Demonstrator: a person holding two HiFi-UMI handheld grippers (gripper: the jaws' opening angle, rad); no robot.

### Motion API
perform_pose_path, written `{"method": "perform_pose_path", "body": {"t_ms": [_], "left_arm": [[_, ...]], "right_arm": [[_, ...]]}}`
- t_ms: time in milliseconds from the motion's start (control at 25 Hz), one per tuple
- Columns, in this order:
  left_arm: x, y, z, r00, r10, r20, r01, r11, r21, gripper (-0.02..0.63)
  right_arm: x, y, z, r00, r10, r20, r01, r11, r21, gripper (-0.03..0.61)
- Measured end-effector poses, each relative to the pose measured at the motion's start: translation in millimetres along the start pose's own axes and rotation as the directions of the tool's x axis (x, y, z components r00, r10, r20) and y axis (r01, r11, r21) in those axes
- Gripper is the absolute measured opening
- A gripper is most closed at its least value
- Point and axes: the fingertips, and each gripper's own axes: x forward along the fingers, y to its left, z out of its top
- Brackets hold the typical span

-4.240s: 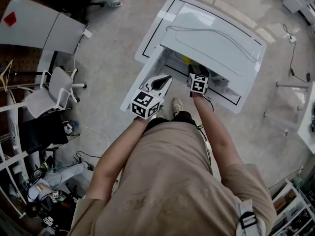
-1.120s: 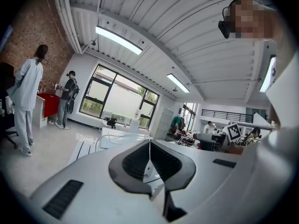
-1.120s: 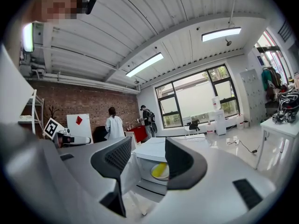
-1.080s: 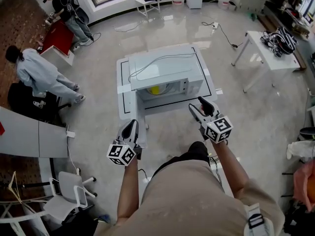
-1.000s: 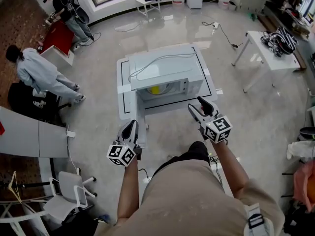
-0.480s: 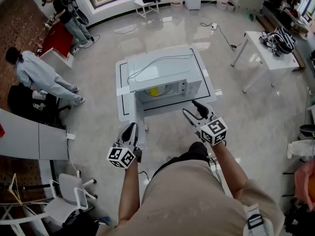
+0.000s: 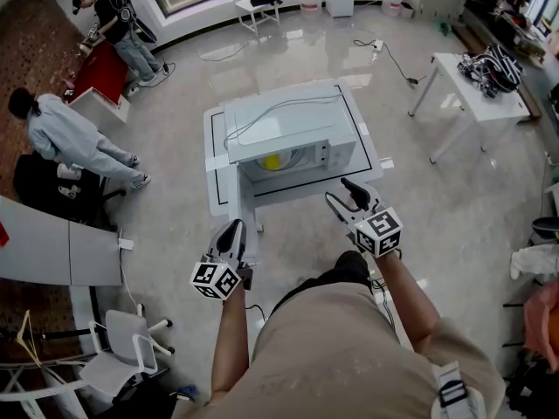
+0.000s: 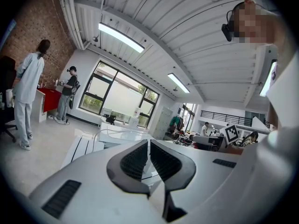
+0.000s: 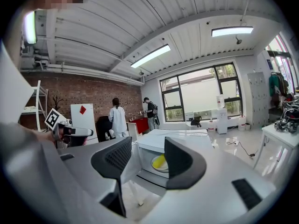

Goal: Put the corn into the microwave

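The yellow corn point(image 7: 273, 160) lies on a plate inside the white microwave point(image 7: 288, 129), which stands on a low white table point(image 7: 216, 173) with its door point(image 7: 247, 206) swung open to the left. Both grippers hang in the air in front of it, well short of the opening. My left gripper point(image 7: 231, 231) is shut and empty. My right gripper point(image 7: 341, 194) is open with nothing between its fingers. In the right gripper view the corn point(image 9: 159, 161) shows in the lit cavity between the jaws of the right gripper point(image 9: 147, 146). In the left gripper view the left gripper point(image 8: 149, 144) has its pads together.
Two people stand at the left, one in light clothes point(image 7: 65, 136) and one by a red counter point(image 7: 113, 24). A white side table point(image 7: 463, 81) with black cables is at the right. An office chair point(image 7: 122, 343) and a grey desk point(image 7: 52, 251) are at the lower left.
Four seconds ago I stood against the microwave with both grippers at its opening; now I stand back. Over the last second the right gripper drifted slightly left and nearer; the left stayed.
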Motion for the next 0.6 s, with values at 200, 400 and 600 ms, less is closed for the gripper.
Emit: {"method": "perform_pose_path", "body": {"t_ms": [200,400,600], "left_arm": [[0,-2,-4,1.0,-0.009,-0.004,0.009,1.0,-0.006,0.008],[-2,-4,-5,1.0,-0.018,-0.007,0.018,1.0,-0.016,0.008],[-5,-4,-8,1.0,-0.025,-0.01,0.024,0.999,-0.023,0.008]], "right_arm": [[-2,-7,-5,1.0,0.008,0.003,-0.008,0.996,0.091,0.218],[-6,-12,-7,1.0,-0.015,-0.009,0.016,0.994,0.106,0.192],[-8,-14,-7,1.0,-0.014,-0.004,0.014,0.989,0.15,0.169]]}}
